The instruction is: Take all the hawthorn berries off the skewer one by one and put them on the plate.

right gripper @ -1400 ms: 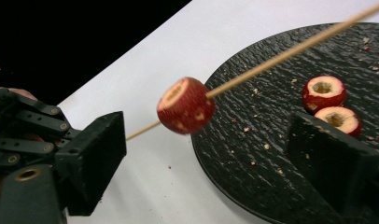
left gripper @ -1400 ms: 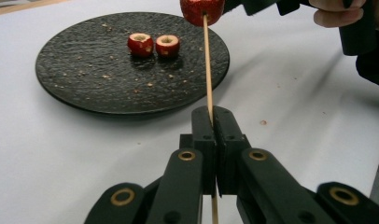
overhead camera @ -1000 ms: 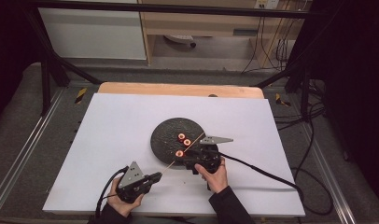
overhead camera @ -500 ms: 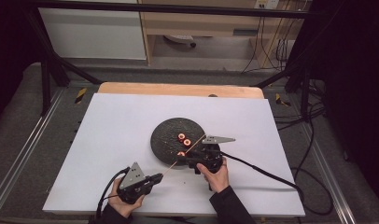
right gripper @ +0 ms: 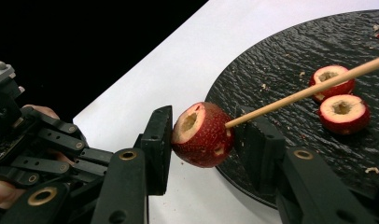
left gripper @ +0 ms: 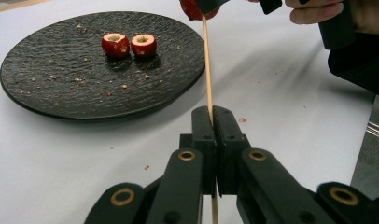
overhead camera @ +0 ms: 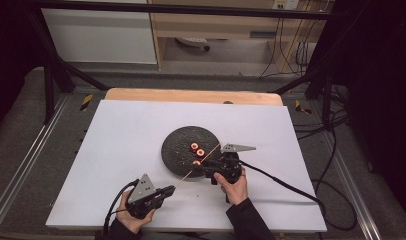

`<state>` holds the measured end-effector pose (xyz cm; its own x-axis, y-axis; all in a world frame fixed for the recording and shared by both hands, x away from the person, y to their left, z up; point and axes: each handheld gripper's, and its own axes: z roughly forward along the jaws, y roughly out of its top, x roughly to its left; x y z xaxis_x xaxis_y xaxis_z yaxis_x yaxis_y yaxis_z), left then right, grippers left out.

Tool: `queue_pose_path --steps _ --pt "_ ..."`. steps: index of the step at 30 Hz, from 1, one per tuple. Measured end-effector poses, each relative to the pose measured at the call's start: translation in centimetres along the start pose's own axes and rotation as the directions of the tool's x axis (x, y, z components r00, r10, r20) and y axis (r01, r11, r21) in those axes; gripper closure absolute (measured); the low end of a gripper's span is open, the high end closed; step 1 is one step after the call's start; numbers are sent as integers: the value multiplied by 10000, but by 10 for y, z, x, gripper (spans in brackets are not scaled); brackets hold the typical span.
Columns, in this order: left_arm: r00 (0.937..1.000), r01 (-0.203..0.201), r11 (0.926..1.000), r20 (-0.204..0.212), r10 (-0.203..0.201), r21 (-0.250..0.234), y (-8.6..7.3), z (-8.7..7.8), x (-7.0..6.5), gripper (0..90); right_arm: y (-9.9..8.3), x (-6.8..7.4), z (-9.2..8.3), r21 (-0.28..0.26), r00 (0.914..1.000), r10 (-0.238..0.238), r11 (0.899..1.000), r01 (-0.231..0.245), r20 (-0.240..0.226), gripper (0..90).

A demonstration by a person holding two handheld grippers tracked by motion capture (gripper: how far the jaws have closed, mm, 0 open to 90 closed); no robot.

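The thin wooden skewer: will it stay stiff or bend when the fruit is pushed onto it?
The skewer looks long and very thin, so it probably flexes. The left tongs grip it far from the red fruit, so it may bow or snap. It looks straight now.

Looks like a lab or recording rig, not a kitchen: a white table (overhead camera: pixel 121 150) sits inside a black metal frame (overhead camera: pixel 51 75) w/ dark surroundings, grey padded flooring (overhead camera: pixel 21 145) either side. Beyond the right gripper (overhead camera: pixel 211 167), far side of the table, cables (overhead camera: pixel 286 55) hang from a wall socket by pale wood shelving (overhead camera: pixel 216 25) & a white cabinet (overhead camera: pixel 101 35). More black cable (overhead camera: pixel 336 200) loops on the floor to that gripper's right.
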<state>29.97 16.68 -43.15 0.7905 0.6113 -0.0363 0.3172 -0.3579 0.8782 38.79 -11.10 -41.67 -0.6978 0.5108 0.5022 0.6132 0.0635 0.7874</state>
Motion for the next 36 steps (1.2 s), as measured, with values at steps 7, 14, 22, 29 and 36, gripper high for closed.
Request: queue_pose_path --steps 7,14,22,29,36 --pt "10000 -39 10000 -4 39 -16 1 0 -1 880 1 -2 -2 -64 9999 107 9999 -107 -7 584" --pt "10000 -69 9999 -4 69 -81 1 -1 -1 880 1 -4 -4 -101 9998 201 9997 -201 -27 585" --pt "9998 -181 9997 -73 180 -163 3 -4 -2 881 3 -6 -7 -253 9993 351 9991 -353 -90 589" --pt "9997 -223 9992 -124 219 -333 4 -6 -3 881 6 -6 -10 -417 9987 493 9979 -499 -154 591" --pt "9993 -289 9983 -251 276 -513 5 -11 -2 881 11 -8 -11 -565 9955 877 9944 -896 -363 593"
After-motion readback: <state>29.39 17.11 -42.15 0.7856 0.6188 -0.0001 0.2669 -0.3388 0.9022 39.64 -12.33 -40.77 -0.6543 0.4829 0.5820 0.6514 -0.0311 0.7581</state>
